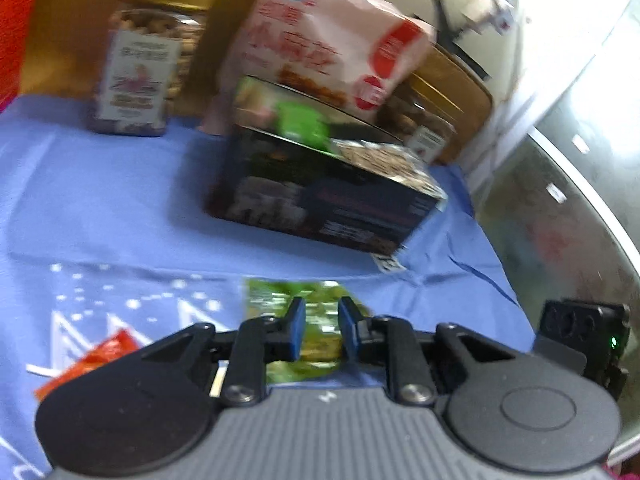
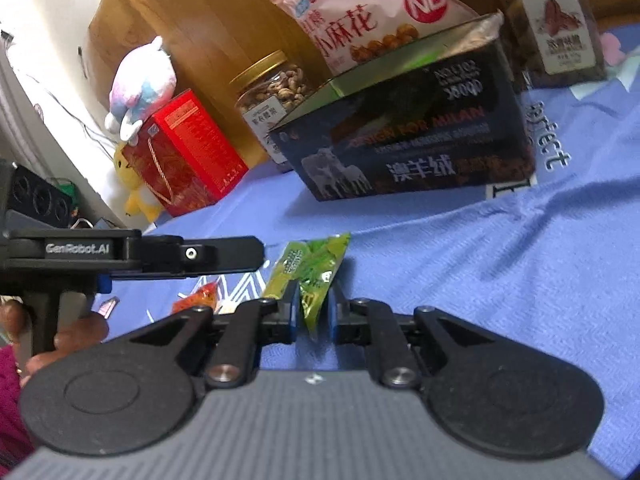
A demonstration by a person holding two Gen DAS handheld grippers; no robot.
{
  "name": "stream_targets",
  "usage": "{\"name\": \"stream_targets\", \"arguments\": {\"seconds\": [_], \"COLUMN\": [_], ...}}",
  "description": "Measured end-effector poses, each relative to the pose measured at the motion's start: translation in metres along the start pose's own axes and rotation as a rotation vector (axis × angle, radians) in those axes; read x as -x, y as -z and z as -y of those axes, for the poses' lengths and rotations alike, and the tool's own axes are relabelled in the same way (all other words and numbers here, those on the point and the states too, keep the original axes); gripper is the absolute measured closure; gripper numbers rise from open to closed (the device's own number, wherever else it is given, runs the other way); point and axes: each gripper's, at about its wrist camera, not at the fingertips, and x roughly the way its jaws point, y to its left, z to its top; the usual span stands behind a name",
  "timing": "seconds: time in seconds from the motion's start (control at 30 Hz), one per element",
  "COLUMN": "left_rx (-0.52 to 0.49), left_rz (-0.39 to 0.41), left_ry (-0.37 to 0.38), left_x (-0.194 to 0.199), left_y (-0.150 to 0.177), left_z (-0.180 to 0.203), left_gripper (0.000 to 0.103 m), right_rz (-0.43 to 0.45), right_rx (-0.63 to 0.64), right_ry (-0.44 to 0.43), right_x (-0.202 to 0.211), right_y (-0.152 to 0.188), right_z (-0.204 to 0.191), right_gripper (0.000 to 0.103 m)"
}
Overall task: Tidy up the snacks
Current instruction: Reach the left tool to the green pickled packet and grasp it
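A green snack packet (image 1: 308,312) lies on the blue cloth (image 1: 120,208). My left gripper (image 1: 322,312) hangs over it with jaws partly apart; whether they touch the packet is unclear in the blurred view. In the right wrist view the same kind of green packet (image 2: 310,268) stands on edge between the pads of my right gripper (image 2: 314,300), which is closed on its lower end. An open dark box (image 1: 328,184) stands ahead, also seen in the right wrist view (image 2: 408,136). An orange-red packet (image 1: 92,360) lies at the left, also seen in the right wrist view (image 2: 198,298).
A pink snack bag (image 2: 372,20) leans behind the box. Nut jars (image 1: 140,72) (image 2: 276,92) (image 2: 548,20) stand along the wooden board. A red gift box (image 2: 184,152) and plush toys (image 2: 140,80) sit at the left. The left gripper's body (image 2: 132,254) shows at left.
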Motion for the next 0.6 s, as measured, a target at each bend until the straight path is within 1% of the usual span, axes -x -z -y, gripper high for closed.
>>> {"name": "stream_targets", "arguments": {"seconds": [0.07, 0.1, 0.13, 0.2, 0.27, 0.4, 0.5, 0.6], "left_rx": [0.033, 0.047, 0.062, 0.076, 0.078, 0.071, 0.078, 0.133], "left_rz": [0.004, 0.005, 0.003, -0.012, -0.035, -0.095, -0.087, -0.090], "left_ry": [-0.026, -0.033, -0.036, -0.023, 0.001, 0.043, 0.052, 0.087], "left_x": [0.003, 0.005, 0.006, 0.004, -0.001, -0.021, -0.027, -0.029], "left_y": [-0.003, -0.004, -0.005, -0.006, -0.006, -0.004, -0.003, -0.005], "left_z": [-0.013, -0.019, -0.025, -0.030, -0.031, -0.024, -0.022, -0.029], "left_gripper": [0.079, 0.075, 0.070, 0.068, 0.068, 0.068, 0.067, 0.067], "right_rz": [0.014, 0.013, 0.009, 0.004, -0.007, -0.024, -0.020, -0.020], "right_rx": [0.000, -0.014, -0.029, -0.061, -0.115, -0.268, -0.375, -0.451], "right_ry": [0.020, 0.021, 0.017, 0.007, -0.022, -0.092, -0.150, -0.201], "right_x": [0.002, 0.002, 0.002, 0.002, 0.002, 0.003, 0.006, 0.007], "right_y": [0.000, 0.000, -0.001, -0.001, -0.003, -0.004, -0.003, -0.002], "right_z": [0.002, 0.004, 0.006, 0.010, 0.017, 0.037, 0.051, 0.060], "right_gripper": [0.086, 0.086, 0.086, 0.086, 0.087, 0.088, 0.089, 0.089]}}
